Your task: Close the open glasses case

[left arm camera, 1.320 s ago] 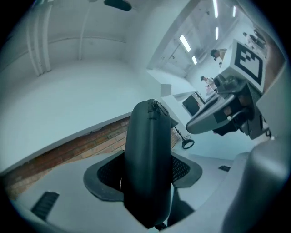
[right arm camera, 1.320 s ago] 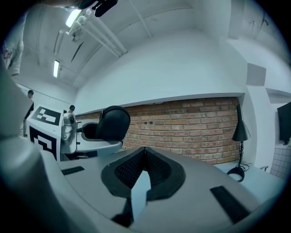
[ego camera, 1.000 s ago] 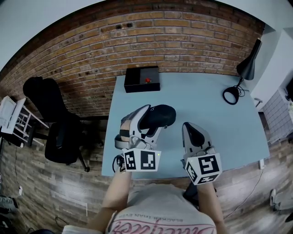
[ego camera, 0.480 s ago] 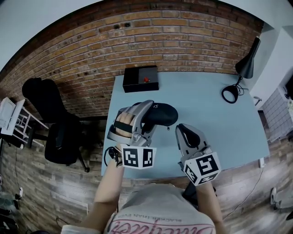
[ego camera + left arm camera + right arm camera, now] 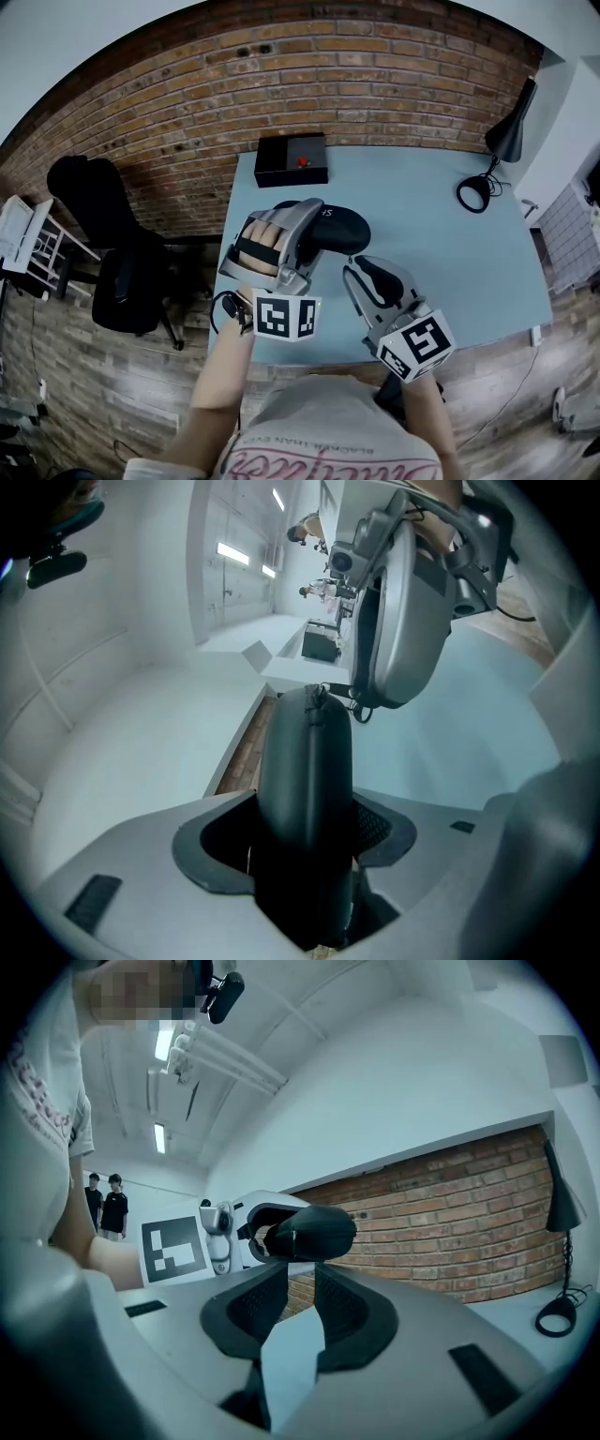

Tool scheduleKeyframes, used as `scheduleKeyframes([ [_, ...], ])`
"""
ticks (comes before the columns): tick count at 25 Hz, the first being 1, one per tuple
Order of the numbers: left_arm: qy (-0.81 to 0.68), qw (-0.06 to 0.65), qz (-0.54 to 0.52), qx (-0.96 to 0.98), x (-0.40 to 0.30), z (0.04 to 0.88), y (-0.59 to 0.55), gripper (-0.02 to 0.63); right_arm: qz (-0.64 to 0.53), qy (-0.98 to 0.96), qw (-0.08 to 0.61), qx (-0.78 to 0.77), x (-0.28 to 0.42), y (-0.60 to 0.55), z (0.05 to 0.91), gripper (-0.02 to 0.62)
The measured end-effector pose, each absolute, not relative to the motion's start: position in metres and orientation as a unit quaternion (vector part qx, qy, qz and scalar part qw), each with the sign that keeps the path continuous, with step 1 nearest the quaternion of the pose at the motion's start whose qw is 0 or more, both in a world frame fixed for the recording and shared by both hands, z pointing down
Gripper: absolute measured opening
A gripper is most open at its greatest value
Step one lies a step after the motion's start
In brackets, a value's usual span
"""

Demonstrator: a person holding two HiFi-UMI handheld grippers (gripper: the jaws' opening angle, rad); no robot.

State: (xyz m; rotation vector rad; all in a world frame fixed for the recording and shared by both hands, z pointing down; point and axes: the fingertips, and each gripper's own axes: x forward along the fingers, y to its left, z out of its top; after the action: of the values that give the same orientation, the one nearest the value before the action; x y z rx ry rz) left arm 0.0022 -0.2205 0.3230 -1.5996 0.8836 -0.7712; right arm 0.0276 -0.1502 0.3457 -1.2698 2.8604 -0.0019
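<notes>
Gripping black oval hard-shell glasses case (image 5: 305,752) w/ left claw (image 5: 300,825), jaws spread wide & pads pressed on both flanks, one end of case buried deep betw. them. Held roughly level, up off light-blue bench (image 5: 450,253), over its near-left part in head view. Looks shut: seam down long edge, no gap showing.

Found right claw (image 5: 298,1274) part open, having just been opening its jaws, w/ nothing betw. them; only bench & brick wall (image 5: 450,1204) seen thru gap. Sitting close under case's free end in head view, angled up-left twd it. Pads not closed on case; can't tell whether tips brush it.

Logged elsewhere on bench: black rectangular box w/ red button (image 5: 292,161) at far-left edge by wall; black desk lamp w/ round base (image 5: 509,139) at far-right corner. Both well apart from case.

Spotted black office chair (image 5: 103,234) on wood floor (image 5: 84,394), left of bench. Picked out two ppl (image 5: 105,1206) standing far off in bkgd of right claw view.
</notes>
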Motion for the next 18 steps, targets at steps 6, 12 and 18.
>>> scheduleKeyframes([
  [6,0.368,0.548,-0.332,-0.674,0.005,0.326,-0.221,0.275,-0.010,0.914,0.021,-0.406,0.025,-0.151,0.341,0.087],
  [12,0.366,0.546,-0.345,-0.670,0.006,0.334,-0.222,0.275,-0.016,0.908,0.027,-0.417,0.027,-0.152,0.339,0.062],
  [18,0.370,0.544,-0.362,-0.661,0.005,0.340,-0.223,0.275,-0.025,0.899,0.013,-0.438,0.028,-0.157,0.343,0.033],
])
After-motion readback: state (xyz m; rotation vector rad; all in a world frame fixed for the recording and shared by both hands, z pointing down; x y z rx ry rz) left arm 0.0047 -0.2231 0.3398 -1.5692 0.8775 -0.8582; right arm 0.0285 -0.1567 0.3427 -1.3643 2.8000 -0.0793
